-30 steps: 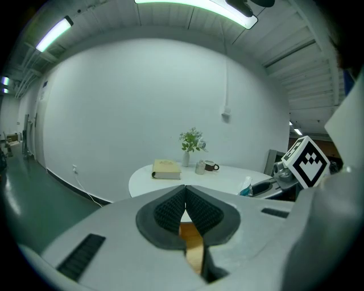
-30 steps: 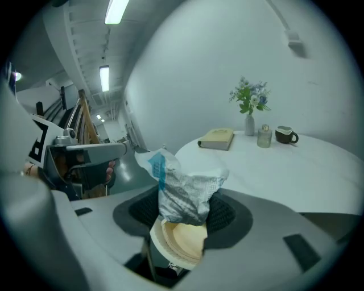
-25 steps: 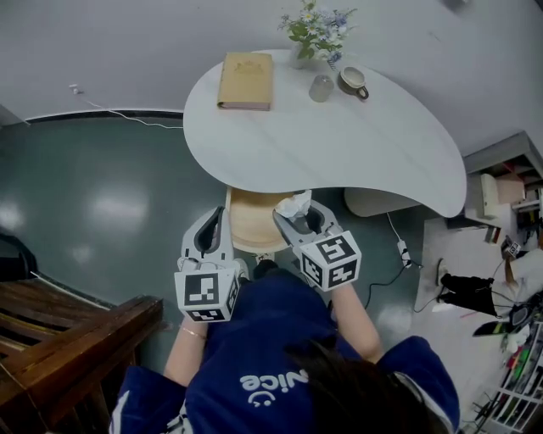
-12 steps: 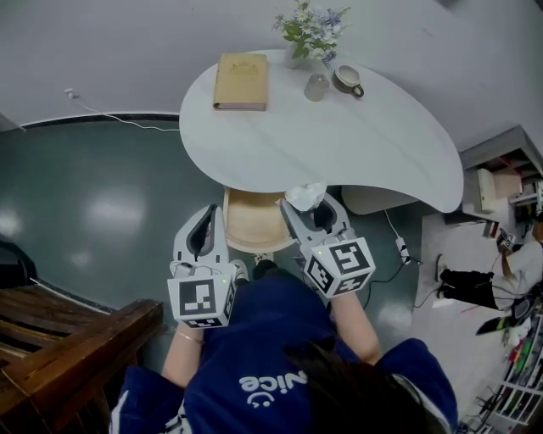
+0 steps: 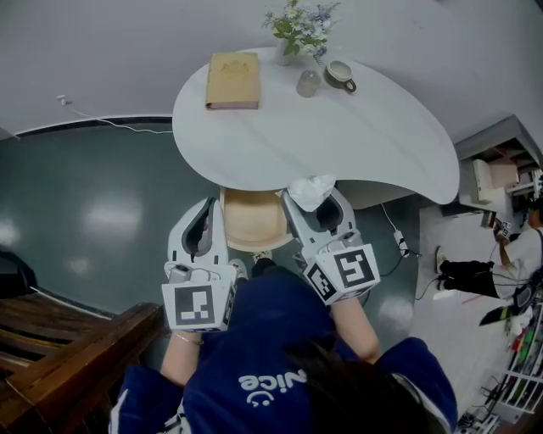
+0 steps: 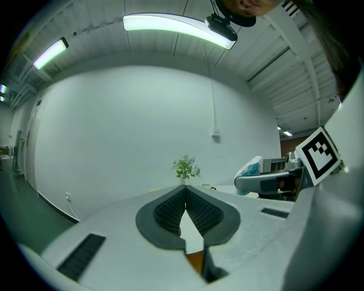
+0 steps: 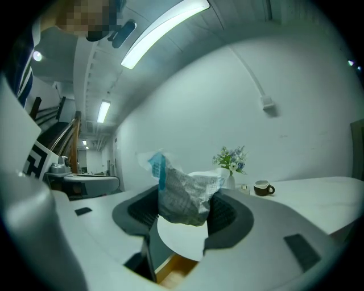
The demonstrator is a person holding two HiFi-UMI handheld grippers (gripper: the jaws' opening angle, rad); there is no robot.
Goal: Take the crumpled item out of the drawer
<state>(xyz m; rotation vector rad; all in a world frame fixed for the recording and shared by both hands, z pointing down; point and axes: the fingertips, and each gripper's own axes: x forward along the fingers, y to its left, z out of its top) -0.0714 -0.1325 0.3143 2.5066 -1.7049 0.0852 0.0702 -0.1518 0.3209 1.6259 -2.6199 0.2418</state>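
Right claw (image 7: 186,192) clamps crumpled item (image 7: 181,206); left claw (image 6: 185,188) together; white table (image 5: 382,144) just ahead, mug (image 5: 342,75) beyond.

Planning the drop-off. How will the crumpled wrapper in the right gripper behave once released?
Probably very light and soft: the crumpled wrapper sits squashed between the fingers. Its loose top flap juts free, so it likely flops. Its creases suggest it won't roll.

surface: white table (image 5: 365,140); on it: book (image 5: 232,69); vase of flowers (image 5: 295,25); glass (image 5: 307,83); cup (image 5: 340,74)
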